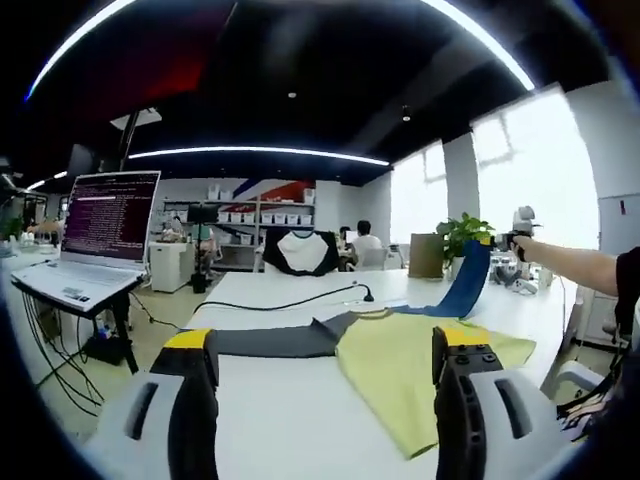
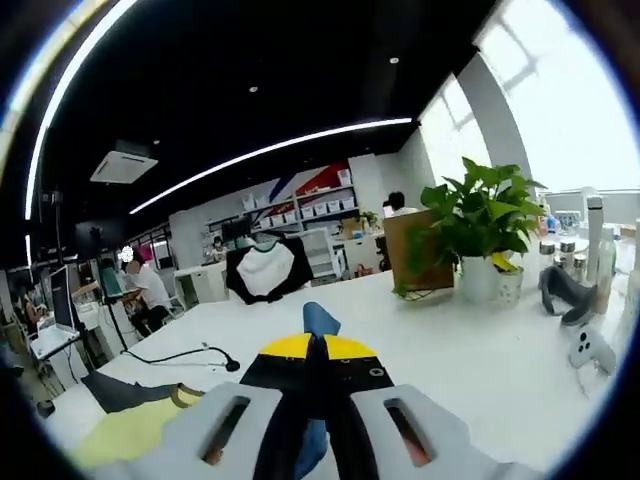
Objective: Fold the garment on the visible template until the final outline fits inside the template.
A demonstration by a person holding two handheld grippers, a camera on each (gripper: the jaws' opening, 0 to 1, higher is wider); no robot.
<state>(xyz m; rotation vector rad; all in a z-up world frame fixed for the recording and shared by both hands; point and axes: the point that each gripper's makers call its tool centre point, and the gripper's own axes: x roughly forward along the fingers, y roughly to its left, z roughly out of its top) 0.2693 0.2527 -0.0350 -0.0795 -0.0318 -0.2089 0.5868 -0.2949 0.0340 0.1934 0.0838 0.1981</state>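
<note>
While left claw (image 1: 325, 375) gapes, right claw (image 2: 312, 372) pinches garment (image 1: 420, 365) sleeve above table (image 1: 280, 420).

Yellow-green garment (image 1: 420, 375) (blue and grey sleeves)

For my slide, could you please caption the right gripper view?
Right gripper shut on blue sleeve, lifted above white table.

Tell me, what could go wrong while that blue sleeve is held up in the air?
The right gripper pinches only a thin bit of the blue sleeve, so it might slip out and flop crooked. Pulling it high could drag the yellow-green garment sideways across the table. The black cable lies close behind the garment, so a swinging sleeve might snag it.
</note>
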